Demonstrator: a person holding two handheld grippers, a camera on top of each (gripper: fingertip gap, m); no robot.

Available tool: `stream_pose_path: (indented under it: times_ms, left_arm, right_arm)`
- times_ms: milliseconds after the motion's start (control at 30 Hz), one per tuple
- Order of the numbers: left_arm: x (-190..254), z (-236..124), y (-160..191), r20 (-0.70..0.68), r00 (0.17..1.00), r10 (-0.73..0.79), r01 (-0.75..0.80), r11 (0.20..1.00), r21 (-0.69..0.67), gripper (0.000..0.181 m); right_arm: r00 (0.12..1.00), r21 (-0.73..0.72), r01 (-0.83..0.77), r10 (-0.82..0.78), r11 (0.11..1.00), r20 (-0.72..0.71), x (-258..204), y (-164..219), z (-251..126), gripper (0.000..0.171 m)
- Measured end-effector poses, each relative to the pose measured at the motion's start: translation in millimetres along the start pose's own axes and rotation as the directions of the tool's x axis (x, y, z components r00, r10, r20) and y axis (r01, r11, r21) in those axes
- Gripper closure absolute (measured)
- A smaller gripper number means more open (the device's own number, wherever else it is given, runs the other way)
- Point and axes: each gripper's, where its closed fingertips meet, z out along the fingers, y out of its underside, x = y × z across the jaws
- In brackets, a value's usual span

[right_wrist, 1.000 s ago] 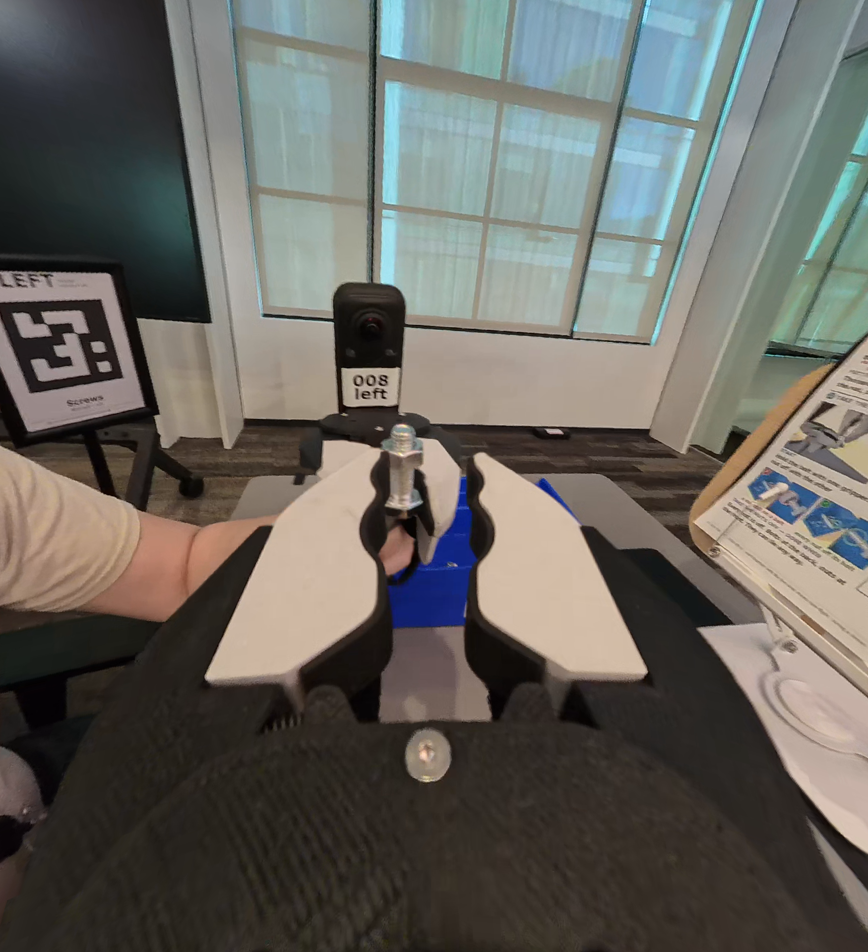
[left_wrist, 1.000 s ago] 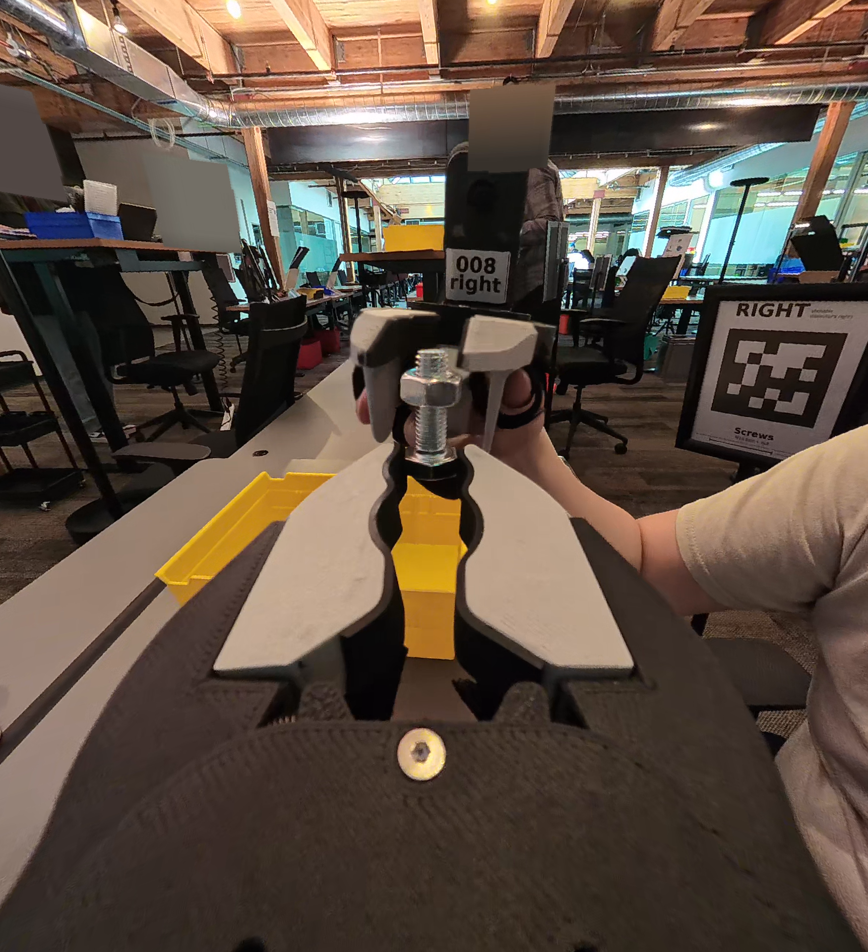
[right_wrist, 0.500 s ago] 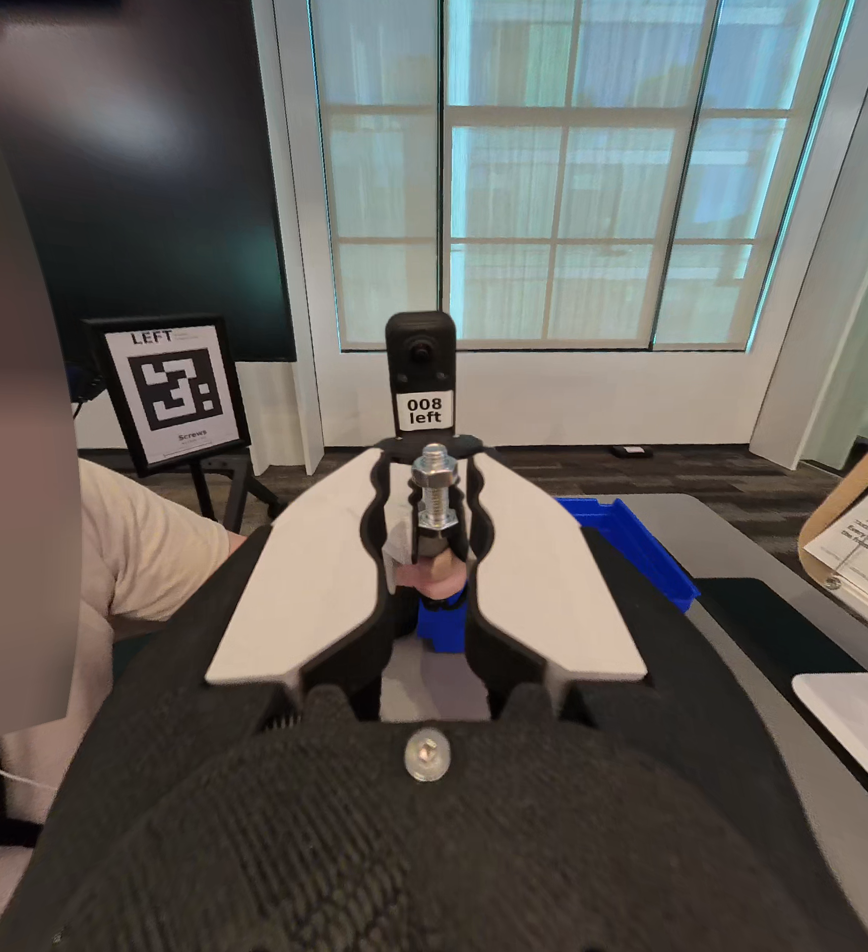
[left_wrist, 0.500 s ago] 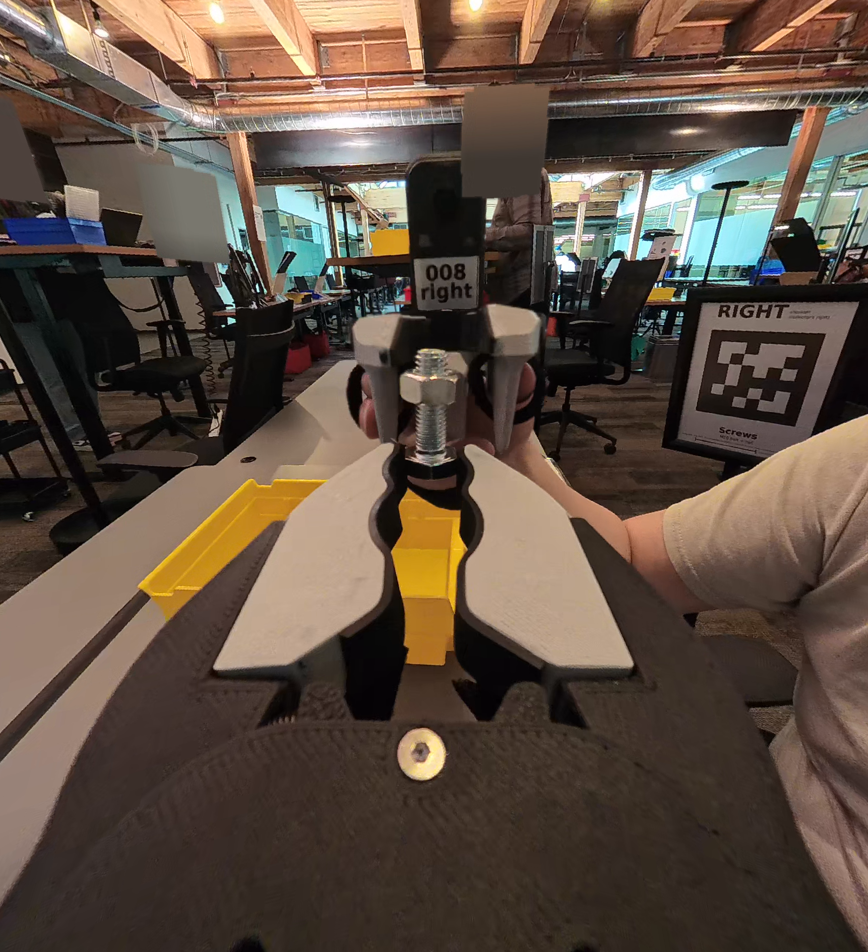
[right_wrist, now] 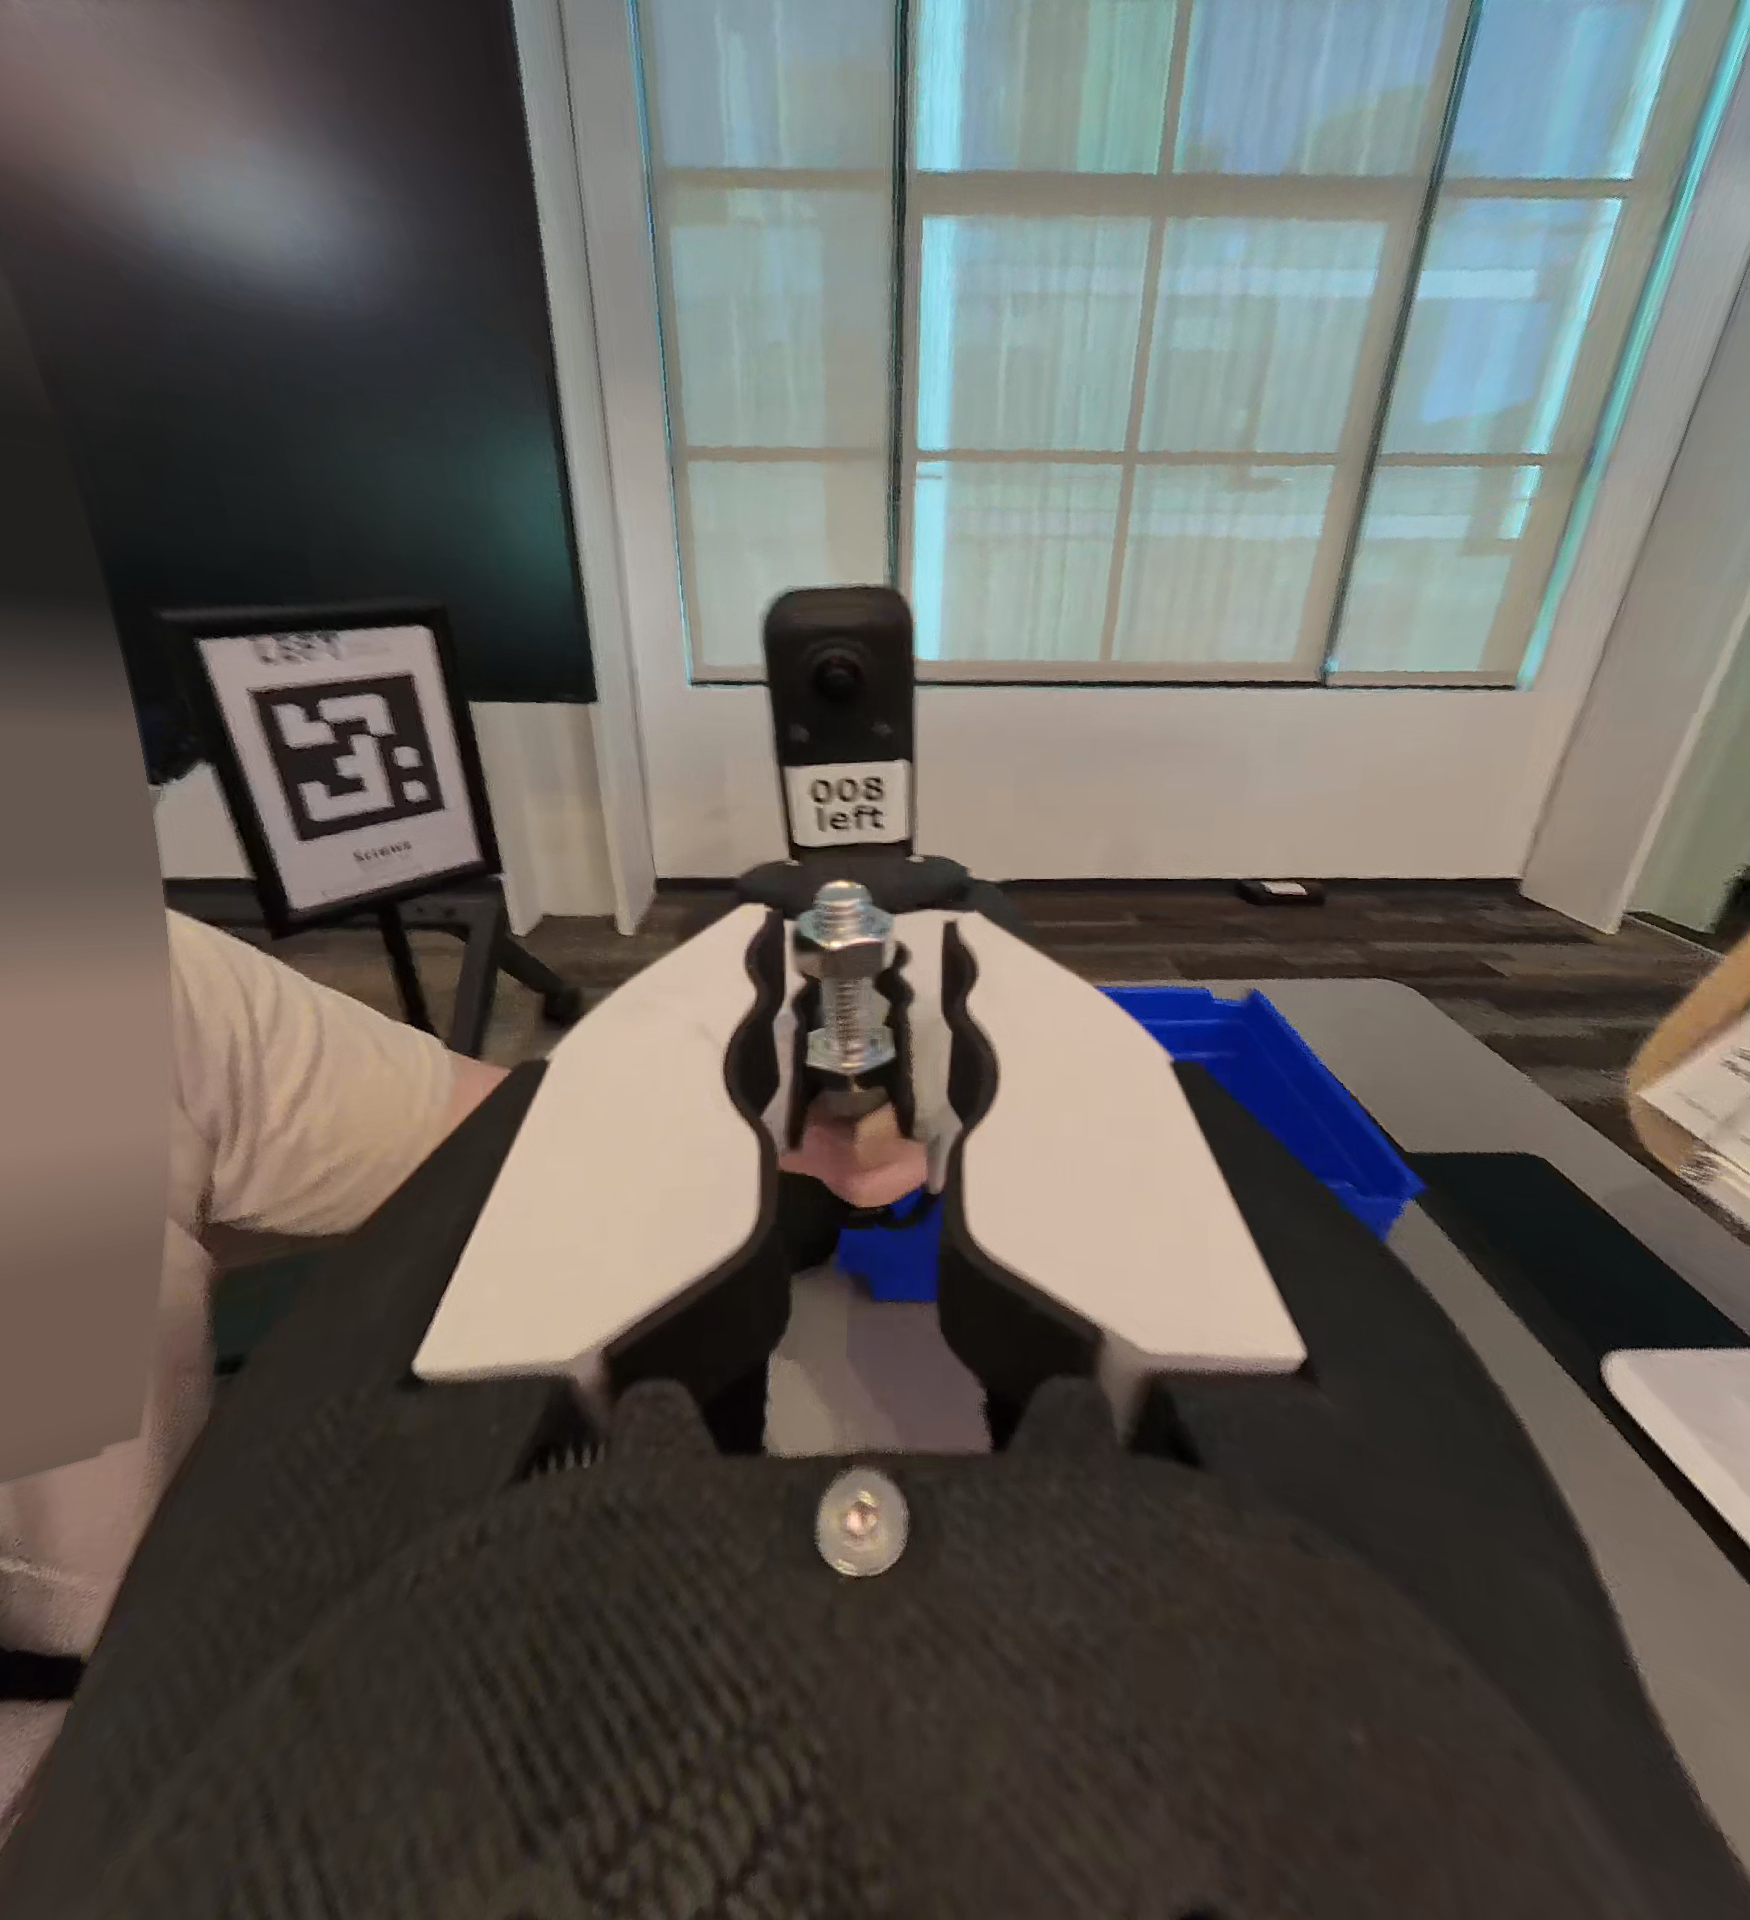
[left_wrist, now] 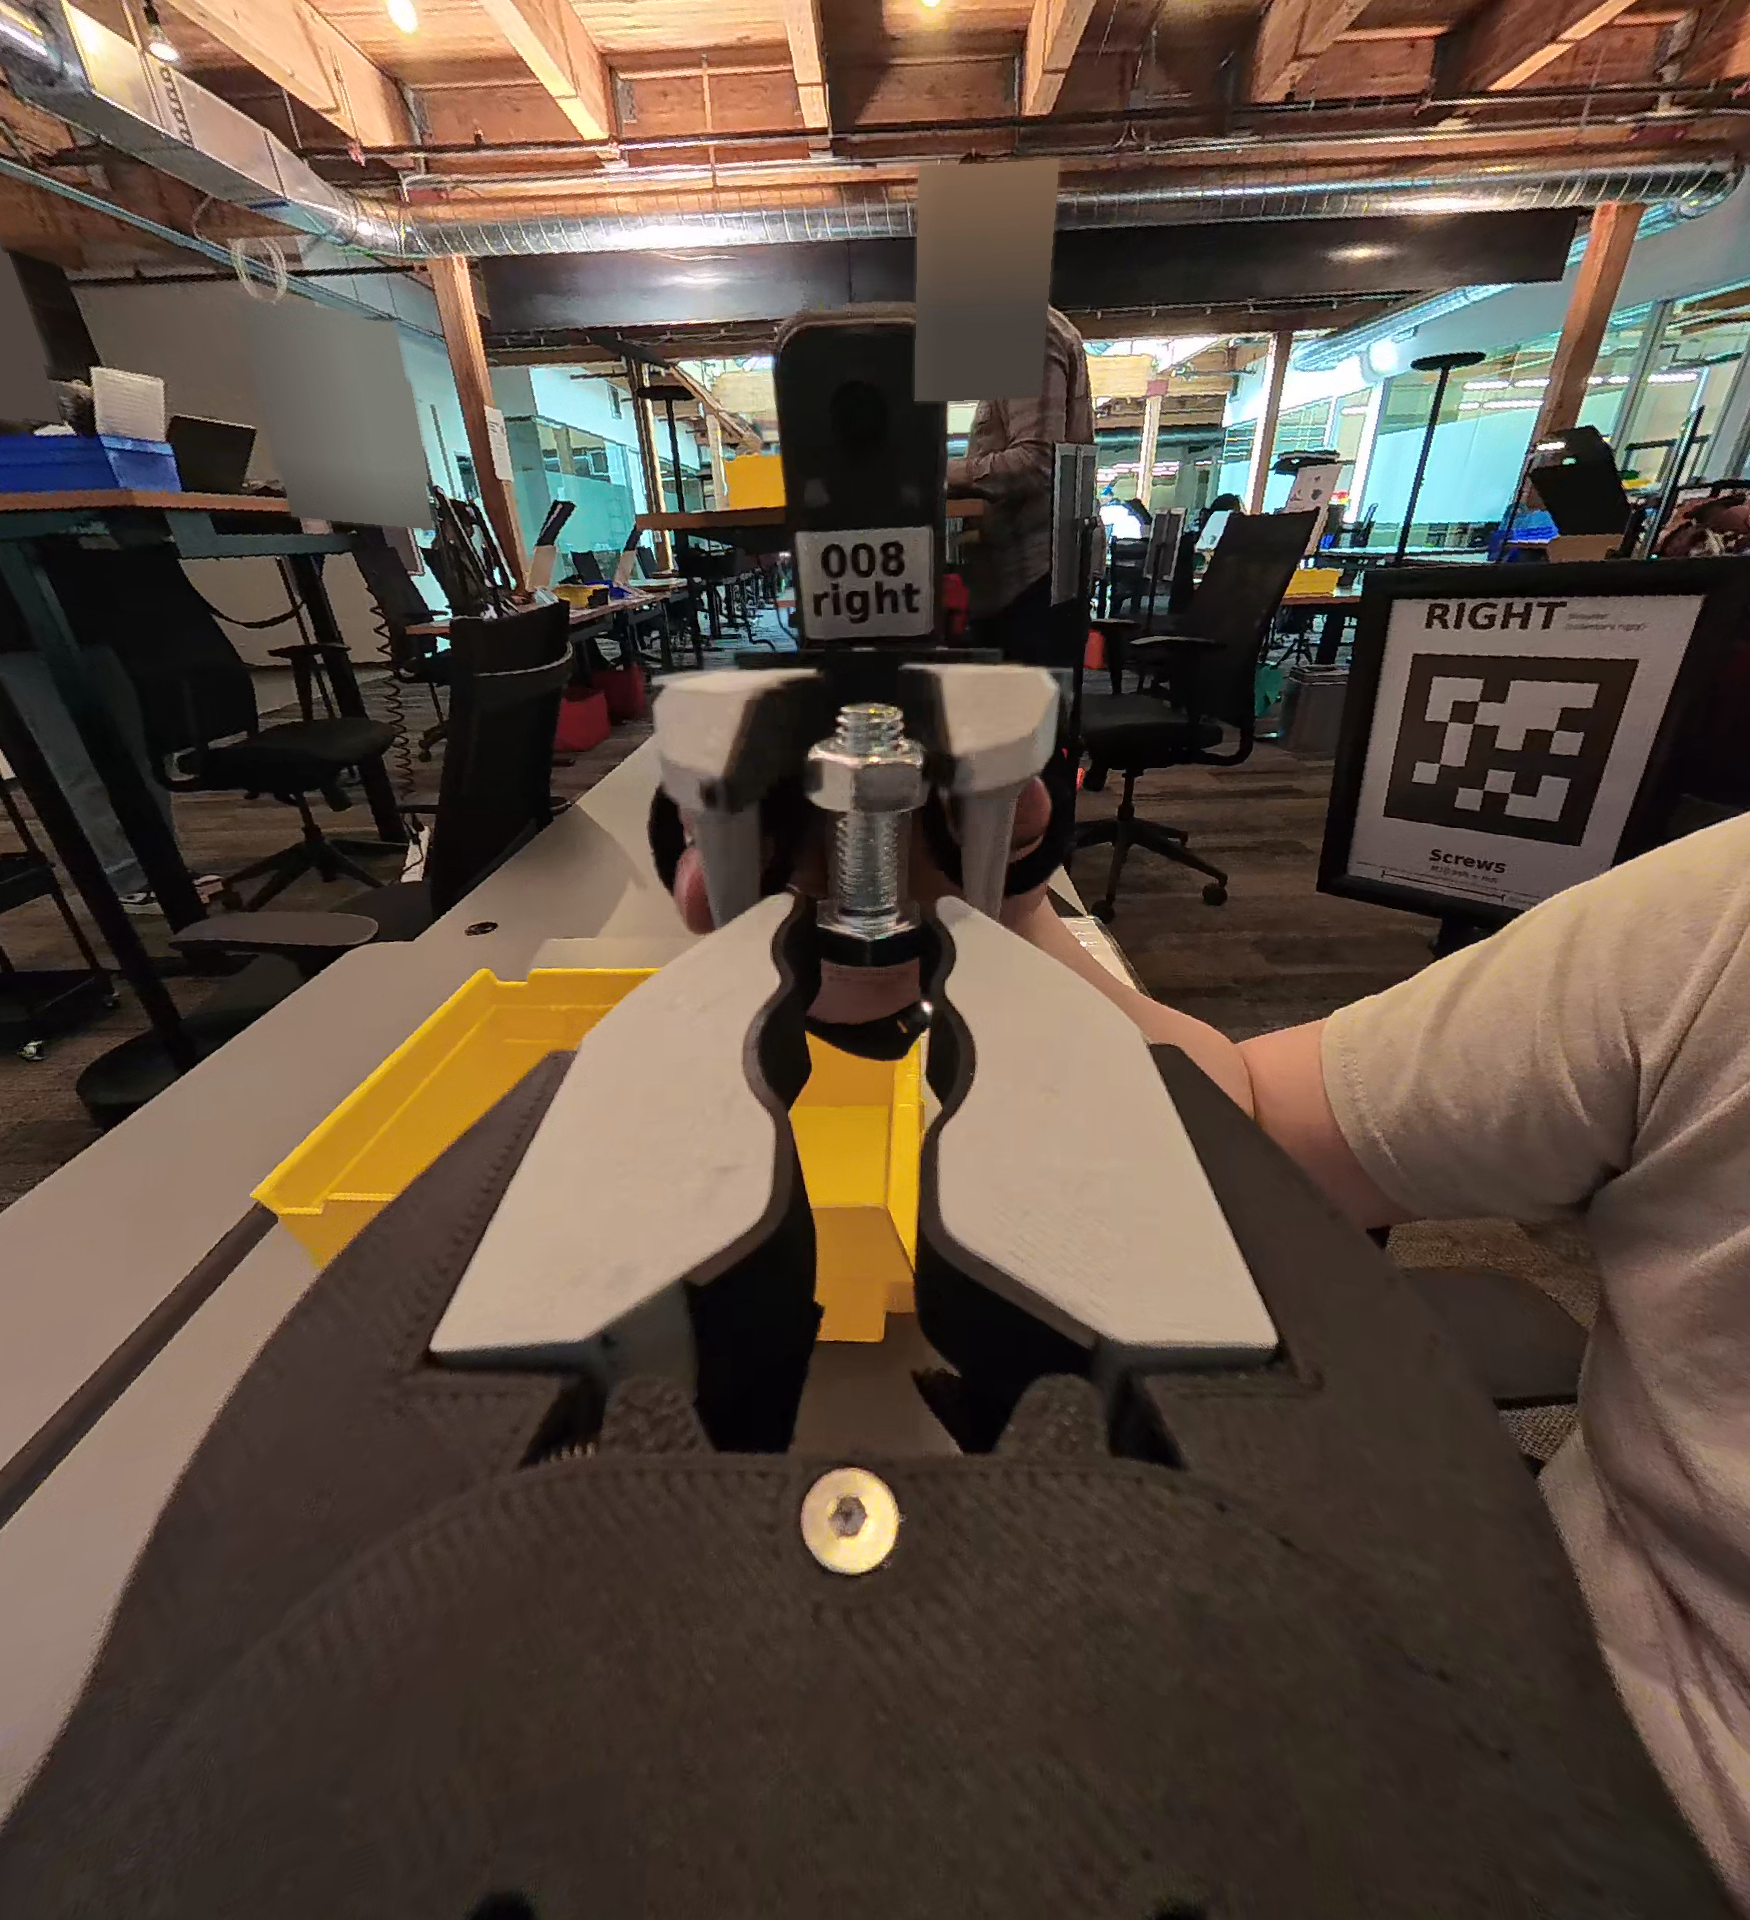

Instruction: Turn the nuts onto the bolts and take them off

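A silver threaded bolt (left_wrist: 863, 831) stands upright in mid-air between two facing grippers, with a hex nut (left_wrist: 866, 771) near its top. The left gripper (left_wrist: 863, 940) is clenched on the bolt's lower end. The right gripper (right_wrist: 850, 940) is spread, its fingers flanking the nut without clearly touching. Each gripper's camera bears a white label with writing. A framed sign (left_wrist: 1520, 740) with a black-and-white square pattern stands behind. A yellow bin (left_wrist: 455, 1091) sits on the table below.

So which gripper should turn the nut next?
Right. The right gripper has its open fingers either side of the nut near the top of the bolt, so it probably just needs to close and twist. The left gripper is shut on the bolt's lower end, holding it upright.
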Motion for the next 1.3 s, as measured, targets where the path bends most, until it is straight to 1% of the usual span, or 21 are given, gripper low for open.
stream_pose_path:
  times_ms: [67, 133, 233, 300, 367, 467, 500, 567, 667, 733, 800, 933, 1033, 1067, 1133, 1233, 1300]
  left_arm:
    - [0.1, 0.5, 0.4, 0.003, 1.000, 0.003, -0.003, 1.000, -0.002, 0.164]
    - [-1.8, -0.9, -1.6, 0.018, 1.000, 0.002, -0.002, 1.000, 0.005, 0.164]
    - [-1.5, -3.0, -4.1, 0.015, 1.000, 0.002, -0.002, 1.000, 0.009, 0.163]
    - [-0.8, -2.5, -3.3, 0.014, 1.000, 0.006, -0.007, 1.000, 0.002, 0.163]
    - [-0.6, -1.2, -1.7, 0.015, 1.000, 0.009, -0.009, 1.000, -0.004, 0.163]
    - [1.8, 0.6, -0.4, 0.003, 1.000, 0.005, -0.005, 1.000, -0.008, 0.163]
    - [1.8, 0.8, -0.4, 0.006, 1.000, 0.007, -0.007, 1.000, -0.009, 0.163]
    - [0.9, -0.1, -1.5, 0.017, 1.000, 0.012, -0.012, 1.000, -0.007, 0.163]
    - [0.8, -2.6, -4.4, 0.011, 1.000, 0.007, -0.007, 1.000, 0.001, 0.163]
    - [-0.1, -2.7, -3.7, 0.023, 1.000, 0.021, -0.021, 1.000, -0.005, 0.163]
    - [1.2, -1.3, -2.7, 0.015, 1.000, 0.017, -0.017, 1.000, -0.008, 0.163]
    - [4.5, 1.0, -1.8, 0.003, 1.000, 0.020, -0.020, 1.000, -0.008, 0.163]
    - [4.6, -1.0, -5.7, 0.007, 1.000, 0.015, -0.015, 1.000, 0.008, 0.163]
    - [5.6, -2.1, -7.4, -0.002, 1.000, 0.013, -0.013, 1.000, 0.015, 0.163]
    - [5.0, -2.8, -7.4, 0.001, 1.000, 0.011, -0.011, 1.000, 0.010, 0.163]
    - [5.3, -0.6, -4.5, -0.003, 1.000, 0.010, -0.010, 1.000, 0.000, 0.164]
    - [6.4, 1.4, -2.6, -0.010, 1.000, 0.008, -0.008, 1.000, -0.003, 0.163]
  right_arm:
    - [1.000, 0.006, 0.019, -0.019, 1.000, -0.025, 3.9, -0.4, -0.4, 0.134]
    - [1.000, 0.020, 0.005, -0.004, 1.000, -0.024, 8.0, -3.3, -6.5, 0.133]
    - [0.999, 0.064, -0.025, 0.028, 0.998, -0.047, 16.0, -11.3, -16.4, 0.135]
    - [1.000, 0.079, -0.030, 0.030, 0.996, 0.008, 5.6, -14.5, -14.8, 0.136]
    - [1.000, 0.052, -0.007, 0.006, 0.999, 0.025, -2.8, -10.3, -7.3, 0.134]
    - [0.999, -0.002, 0.043, -0.043, 0.999, -0.026, 0.9, -0.1, 0.8, 0.134]
    - [0.999, -0.008, 0.043, -0.043, 0.999, -0.032, 3.4, 1.0, -0.2, 0.132]
    - [1.000, 0.007, 0.011, -0.011, 1.000, -0.012, 6.5, -1.4, -6.4, 0.129]
    - [0.999, 0.053, -0.017, 0.019, 0.998, -0.035, 15.4, -8.0, -14.7, 0.131]
    - [1.000, 0.066, -0.014, 0.012, 0.998, 0.020, 4.6, -10.2, -12.3, 0.130]
    - [0.999, 0.044, -0.001, -0.002, 0.999, 0.054, -6.2, -6.6, -4.2, 0.128]
    - [0.999, 0.002, 0.046, -0.046, 0.999, -0.009, -0.3, 2.2, 3.5, 0.128]
    - [1.000, 0.042, -0.012, 0.011, 0.999, 0.013, 6.5, -4.5, -8.4, 0.125]
    - [0.999, 0.060, -0.031, 0.031, 0.998, 0.009, 10.2, -7.8, -12.6, 0.128]
    - [0.999, 0.078, -0.042, 0.040, 0.996, 0.023, 9.6, -11.4, -16.8, 0.128]
    - [0.998, 0.067, -0.018, 0.014, 0.998, 0.058, -4.5, -10.9, -8.2, 0.128]
    - [0.999, 0.036, 0.008, -0.010, 0.999, 0.044, -8.9, -4.9, 1.0, 0.127]
